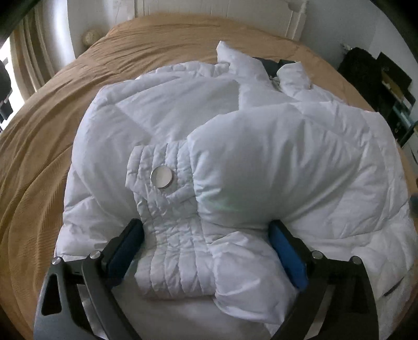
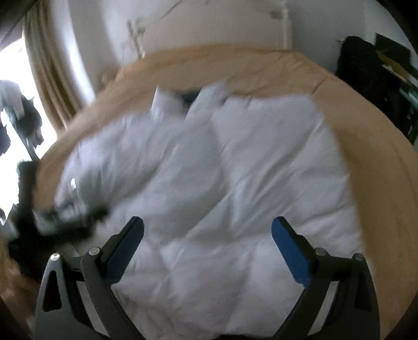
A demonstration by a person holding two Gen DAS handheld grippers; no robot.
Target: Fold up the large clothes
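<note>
A white puffer jacket (image 1: pixel 261 146) lies on the tan bed, its sleeves folded across the body. A quilted cuff (image 1: pixel 167 209) with a silver snap button (image 1: pixel 162 177) lies on top. My left gripper (image 1: pixel 206 230) is open, its blue pads on either side of the cuff and sleeve end, without pinching them. In the blurred right wrist view the jacket (image 2: pixel 235 170) fills the middle. My right gripper (image 2: pixel 207 230) is open and empty above its near part. The left gripper (image 2: pixel 65 219) shows there as a dark blur at the jacket's left edge.
The tan bedspread (image 1: pixel 52 130) surrounds the jacket. A white headboard (image 1: pixel 209 10) stands at the back. Dark shelves (image 1: pixel 386 86) stand at the right. A curtain (image 2: pixel 52 68) and bright window are at the left.
</note>
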